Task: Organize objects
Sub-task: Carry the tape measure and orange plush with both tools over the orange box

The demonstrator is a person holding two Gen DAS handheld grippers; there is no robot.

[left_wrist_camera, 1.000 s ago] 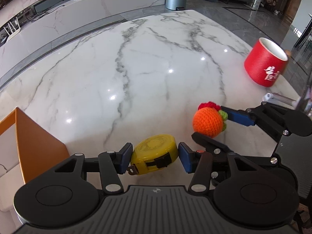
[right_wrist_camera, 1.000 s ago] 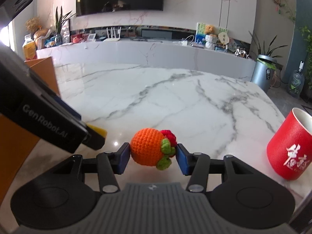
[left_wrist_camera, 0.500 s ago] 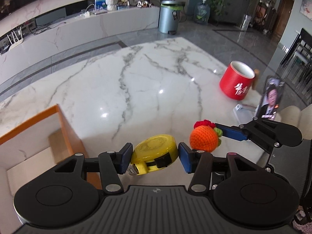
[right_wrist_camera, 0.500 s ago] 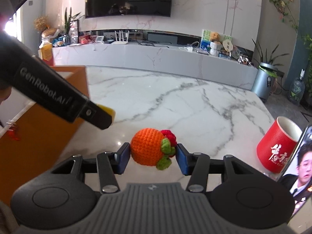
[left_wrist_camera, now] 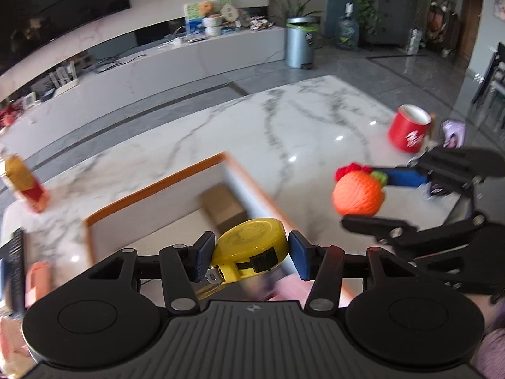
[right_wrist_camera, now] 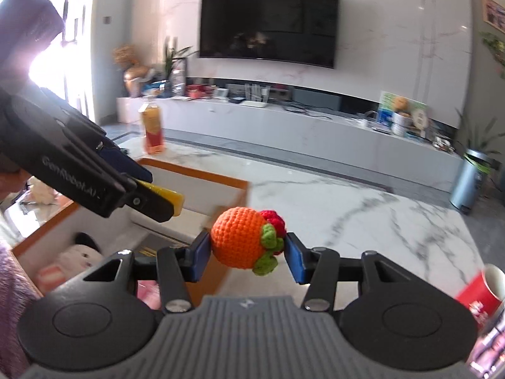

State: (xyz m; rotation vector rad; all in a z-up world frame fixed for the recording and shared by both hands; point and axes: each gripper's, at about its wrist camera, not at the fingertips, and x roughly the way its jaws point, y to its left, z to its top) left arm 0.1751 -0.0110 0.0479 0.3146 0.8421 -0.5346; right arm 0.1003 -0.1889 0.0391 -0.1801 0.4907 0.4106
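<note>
My left gripper is shut on a yellow tape measure, held in the air above the near right part of an orange-rimmed box. My right gripper is shut on an orange crocheted fruit with green leaves and a red tip. In the left wrist view that fruit hangs to the right of the box, above the marble table. In the right wrist view the box lies to the left and below, with the left gripper's finger and the tape measure over it.
Inside the box I see a small cardboard carton, a white plush toy and pink items. A red mug and a phone stand at the table's far right. A bottle of orange drink stands beyond the box.
Both grippers have risen and swung left with their objects still held. The box, first only an edge at the left, now lies under the left gripper. The mug has receded to the right.
</note>
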